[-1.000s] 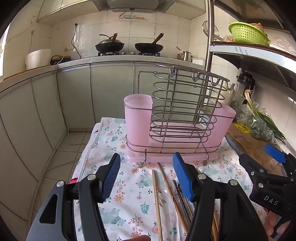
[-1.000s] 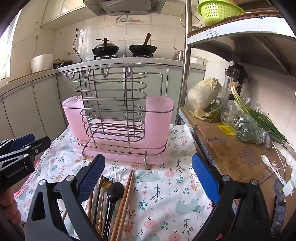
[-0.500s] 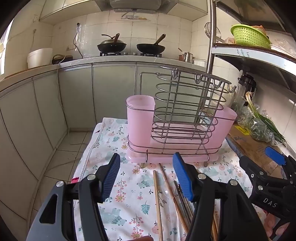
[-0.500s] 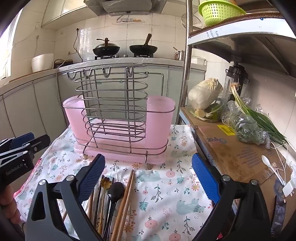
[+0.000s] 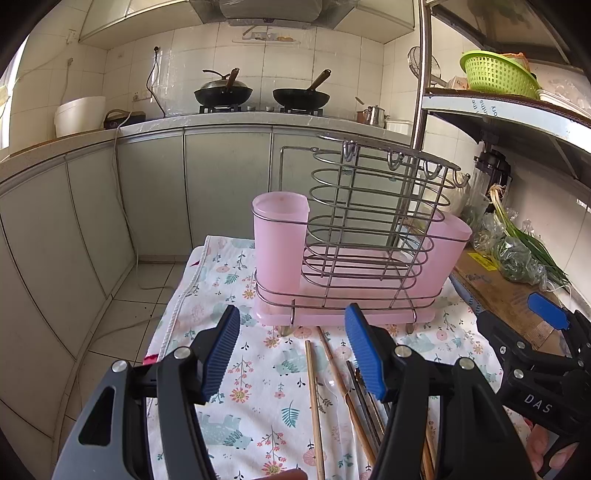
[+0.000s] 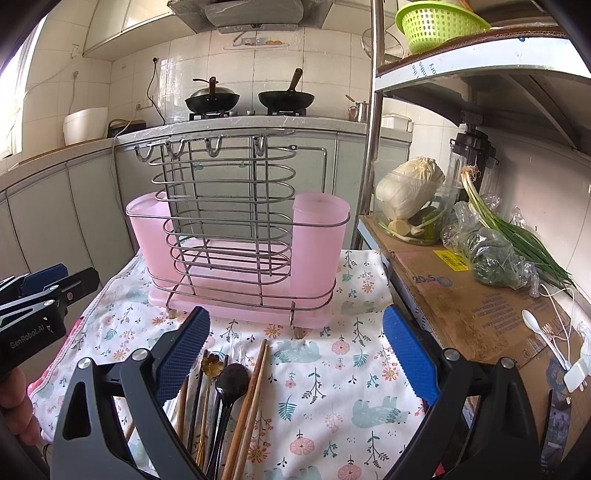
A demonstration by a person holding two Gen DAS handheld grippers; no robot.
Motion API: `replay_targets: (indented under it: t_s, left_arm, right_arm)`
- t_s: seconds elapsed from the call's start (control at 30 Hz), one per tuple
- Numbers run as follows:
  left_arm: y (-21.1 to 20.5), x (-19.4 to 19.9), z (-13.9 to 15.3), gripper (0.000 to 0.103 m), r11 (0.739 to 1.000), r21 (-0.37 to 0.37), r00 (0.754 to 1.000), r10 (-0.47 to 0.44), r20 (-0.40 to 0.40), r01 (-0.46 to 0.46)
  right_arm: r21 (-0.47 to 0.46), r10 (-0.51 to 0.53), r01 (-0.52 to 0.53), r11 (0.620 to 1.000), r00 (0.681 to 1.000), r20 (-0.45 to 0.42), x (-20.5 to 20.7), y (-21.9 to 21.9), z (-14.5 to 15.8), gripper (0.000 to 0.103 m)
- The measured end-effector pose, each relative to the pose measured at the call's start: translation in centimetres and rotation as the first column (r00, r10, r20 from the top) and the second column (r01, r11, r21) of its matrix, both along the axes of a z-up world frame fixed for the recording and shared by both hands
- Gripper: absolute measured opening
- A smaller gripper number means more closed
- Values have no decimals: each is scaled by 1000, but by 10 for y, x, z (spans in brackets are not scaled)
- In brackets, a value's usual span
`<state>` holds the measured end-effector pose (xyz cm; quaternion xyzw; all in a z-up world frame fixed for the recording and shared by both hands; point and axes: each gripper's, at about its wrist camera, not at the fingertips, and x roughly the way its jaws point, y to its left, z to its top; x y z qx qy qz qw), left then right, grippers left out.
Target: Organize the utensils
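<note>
Both the left gripper (image 5: pixel 291 354) and the right gripper (image 6: pixel 295 352) hovered with jaws wide apart and empty above the utensils (image 6: pixel 225 391) lying on the floral cloth (image 6: pixel 332 387), just before the pink wire-framed holder (image 6: pixel 240 254) on the surface.

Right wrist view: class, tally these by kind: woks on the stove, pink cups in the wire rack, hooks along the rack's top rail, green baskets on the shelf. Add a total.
Woks: 2
Pink cups: 2
Hooks: 4
Green baskets: 1
Total: 9
</note>
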<state>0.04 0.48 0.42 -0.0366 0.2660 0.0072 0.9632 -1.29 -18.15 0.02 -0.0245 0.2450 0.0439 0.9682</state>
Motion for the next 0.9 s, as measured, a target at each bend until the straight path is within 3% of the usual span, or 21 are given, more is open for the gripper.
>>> replay_targets:
  t_s: [0.9]
  left_arm:
    - [0,-5,9,59,1000,0,1000,5,7,-5]
  right_arm:
    - [-2,0,0,1000,1000,2,0,2,1,95]
